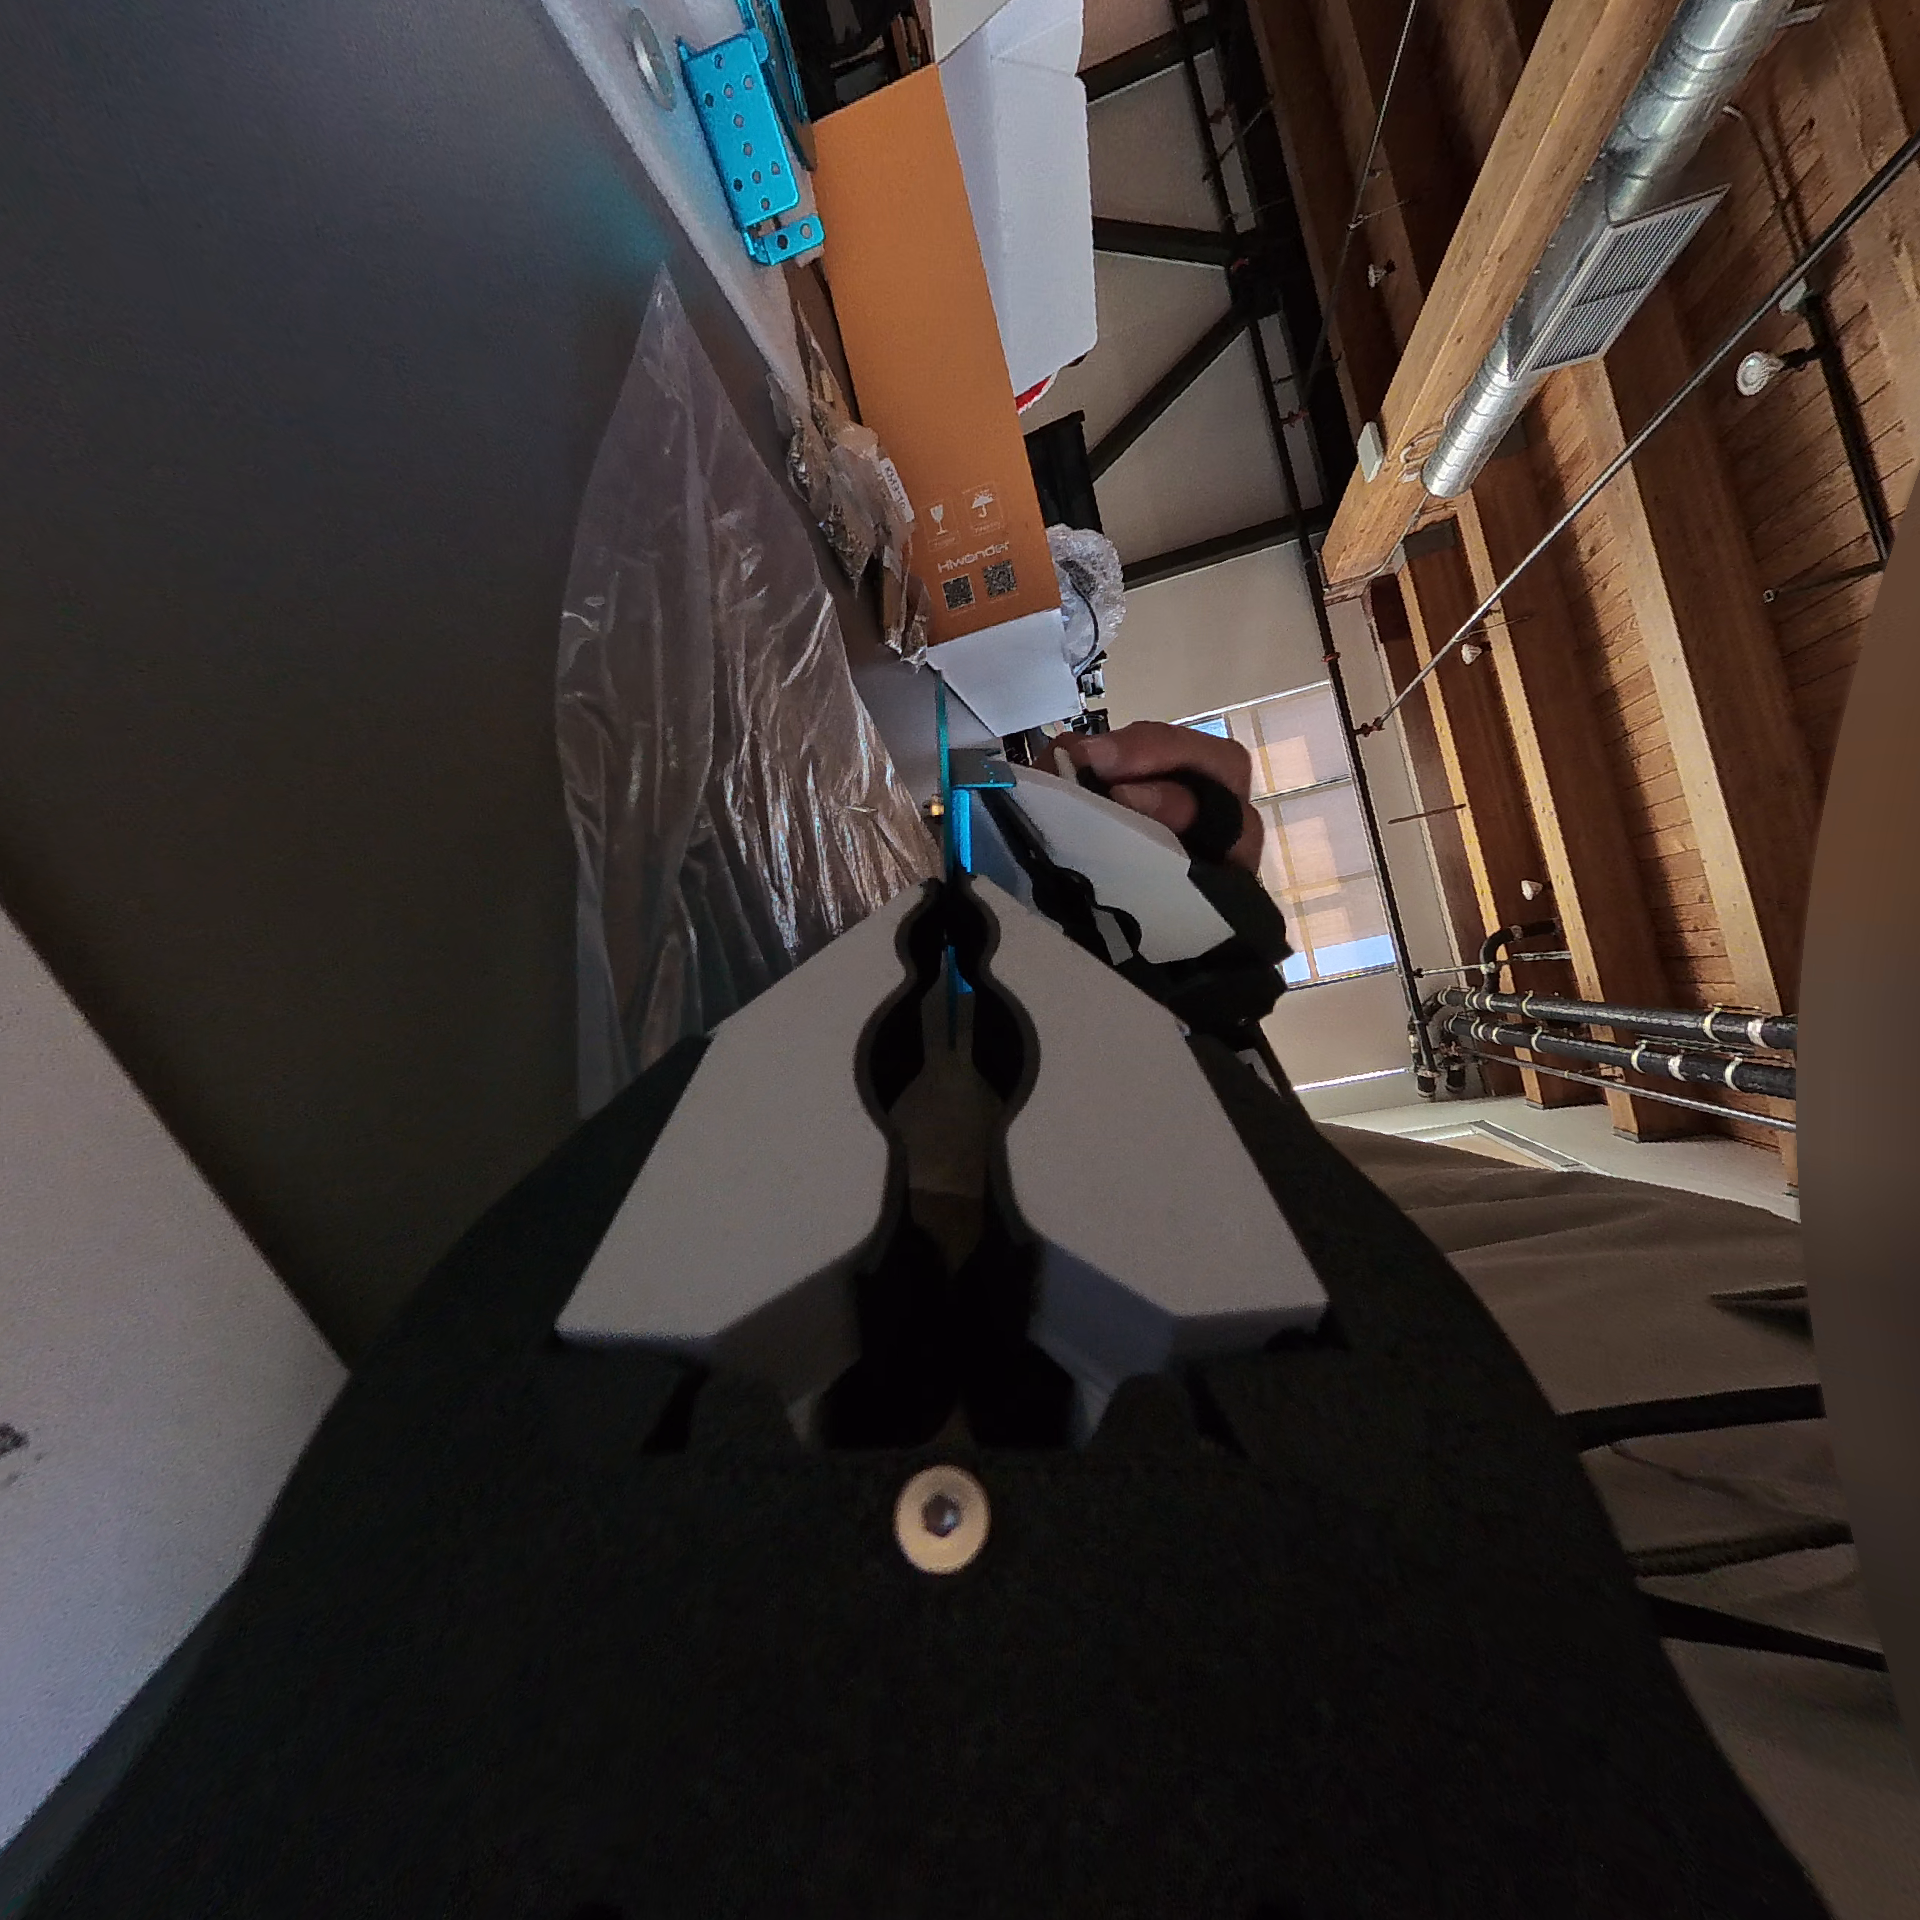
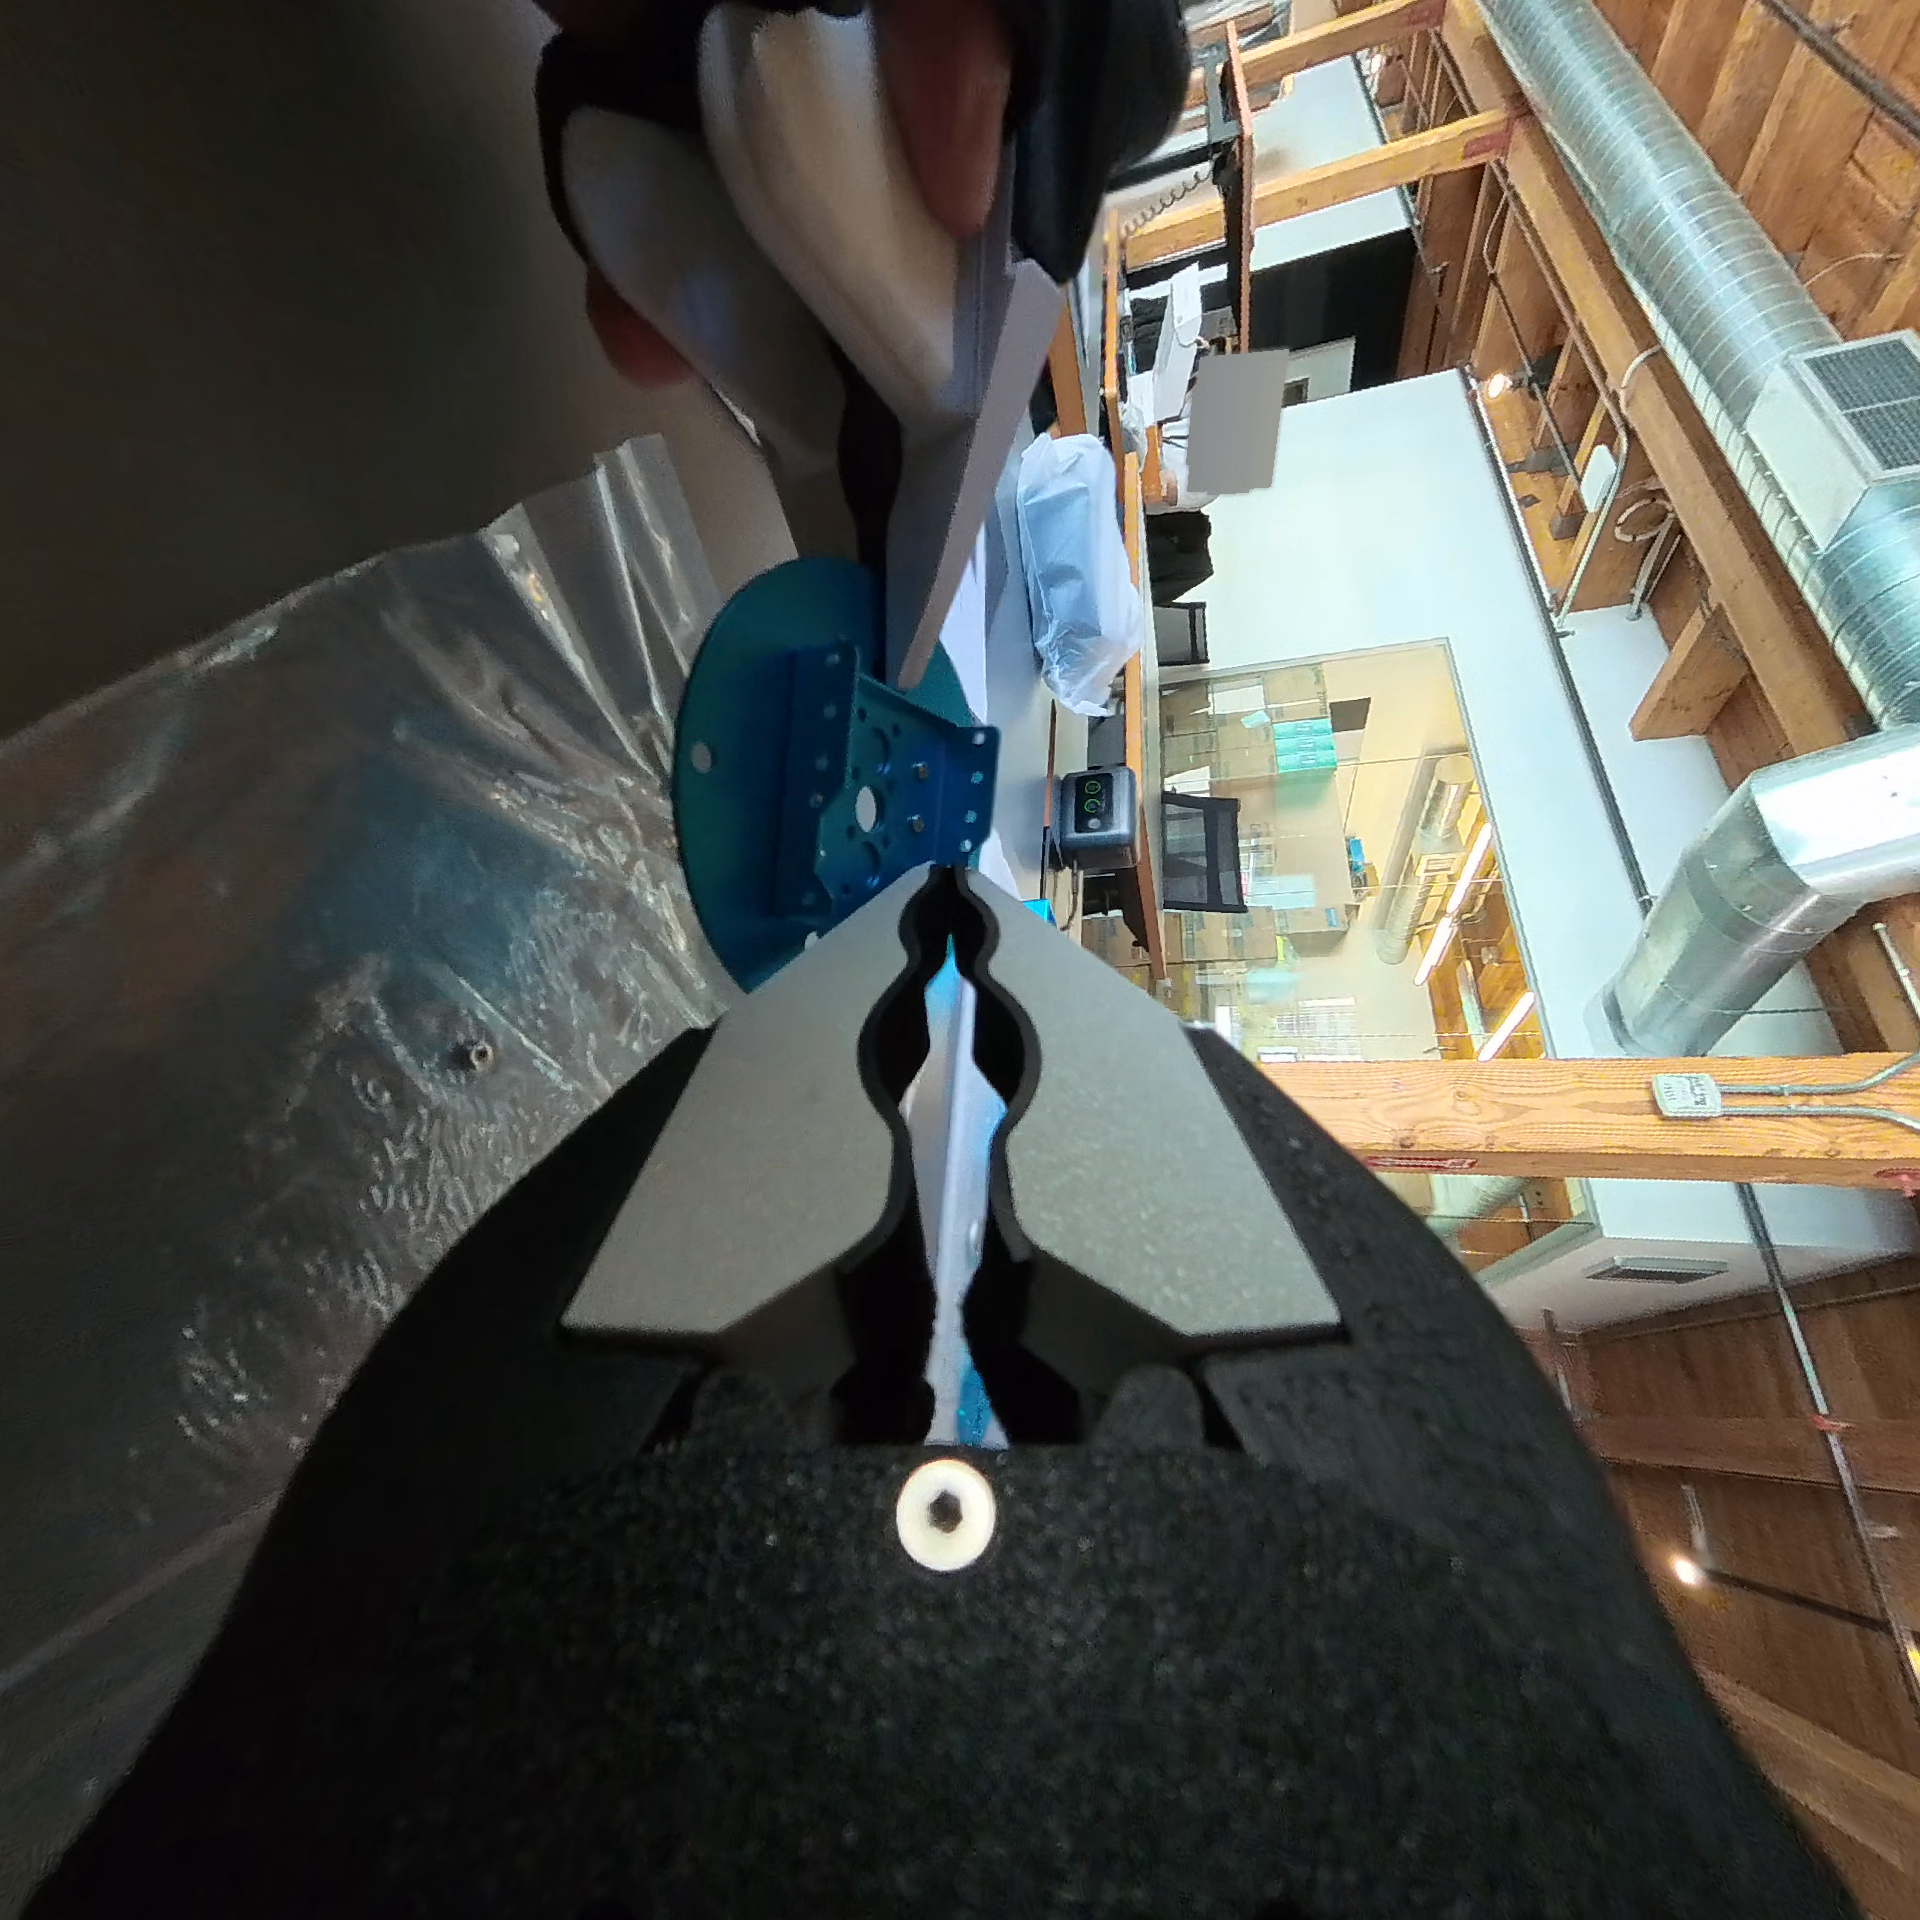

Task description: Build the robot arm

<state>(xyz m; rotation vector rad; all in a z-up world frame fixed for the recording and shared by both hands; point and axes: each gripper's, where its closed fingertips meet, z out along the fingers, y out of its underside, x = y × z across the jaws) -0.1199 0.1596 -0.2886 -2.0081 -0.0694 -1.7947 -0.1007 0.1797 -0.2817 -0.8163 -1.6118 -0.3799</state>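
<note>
Two tools are meeting on one blue metal assembly. We are clamping the left tool (image 1: 948, 902) nearly closed on the thin edge of the round blue plate (image 1: 943, 748), and pinching the right tool (image 2: 952, 883) tight on a flange of the perforated blue bracket (image 2: 883, 790) mounted on that plate. Crinkled clear plastic sheeting (image 2: 312, 831) is lying on the desk (image 1: 312, 520) just beside them.

A workshop or robotics lab in an industrial loft: exposed timber beams (image 2: 1558, 1112) and silver ventilation ducts (image 2: 1704, 239) run overhead, while the counter (image 1: 343, 520) carries blue perforated metal brackets (image 1: 743, 156), an orange cardboard box (image 1: 914, 343) and plastic bags (image 1: 707, 707).
</note>
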